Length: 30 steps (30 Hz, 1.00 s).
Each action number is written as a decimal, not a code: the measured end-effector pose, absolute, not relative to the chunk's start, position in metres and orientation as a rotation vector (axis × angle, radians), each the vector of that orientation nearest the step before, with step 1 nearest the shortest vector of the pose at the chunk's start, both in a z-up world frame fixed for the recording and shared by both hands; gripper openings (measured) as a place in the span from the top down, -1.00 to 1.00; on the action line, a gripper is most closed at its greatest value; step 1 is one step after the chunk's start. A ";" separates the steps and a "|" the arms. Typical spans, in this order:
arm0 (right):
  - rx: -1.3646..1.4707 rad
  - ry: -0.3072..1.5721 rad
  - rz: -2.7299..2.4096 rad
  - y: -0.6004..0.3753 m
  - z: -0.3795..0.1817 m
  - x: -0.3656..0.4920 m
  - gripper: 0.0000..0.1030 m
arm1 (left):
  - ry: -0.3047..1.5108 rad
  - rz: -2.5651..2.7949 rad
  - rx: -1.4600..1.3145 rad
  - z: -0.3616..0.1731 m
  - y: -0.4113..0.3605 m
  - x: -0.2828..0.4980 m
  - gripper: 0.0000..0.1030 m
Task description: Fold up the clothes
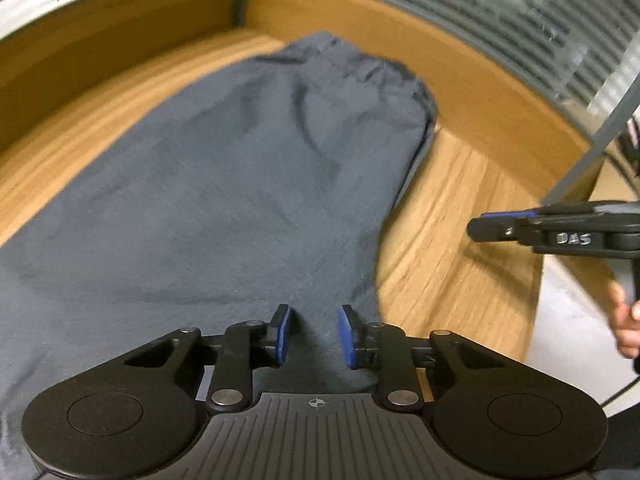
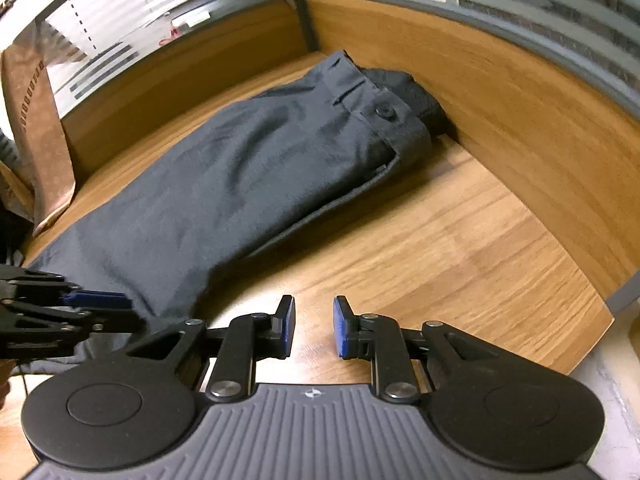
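1. Lying lengthwise on the wooden table [image 2: 460,240], the grey trousers [image 2: 224,184] are laid one leg upon the other; the waistband [image 2: 376,104] is at the far end near the wall panel, and the legs run toward the person.
2. The left gripper [image 1: 313,334] is the nearer one: it hovers over the near part of the legs, fingers apart, holding nothing.
3. The right gripper [image 2: 314,328] hangs over bare wood, just to the right of the trousers' edge, its fingers apart and empty too.
4. One lengthwise fold seems present; whether a fold across comes next, I cannot judge.
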State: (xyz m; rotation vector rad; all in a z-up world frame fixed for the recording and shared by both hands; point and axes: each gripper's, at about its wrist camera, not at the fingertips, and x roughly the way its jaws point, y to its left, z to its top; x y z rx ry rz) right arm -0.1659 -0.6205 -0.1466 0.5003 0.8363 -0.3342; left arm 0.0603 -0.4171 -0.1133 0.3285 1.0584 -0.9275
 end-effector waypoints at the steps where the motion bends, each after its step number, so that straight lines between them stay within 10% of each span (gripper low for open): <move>1: 0.509 0.840 -0.324 -0.623 -0.149 -0.167 0.55 | 1.071 -0.929 0.344 -0.116 -0.420 0.057 0.48; 23: 0.644 0.843 -0.171 -0.638 -0.173 -0.097 -0.28 | 1.105 -0.822 0.312 -0.124 -0.419 0.035 0.48; 27: 0.592 0.842 -0.171 -0.634 -0.172 -0.079 -0.17 | 1.096 -0.816 0.307 -0.124 -0.417 0.033 0.47; 30: 0.559 0.841 -0.216 -0.641 -0.167 -0.074 0.50 | 1.089 -0.806 0.302 -0.125 -0.416 0.030 0.47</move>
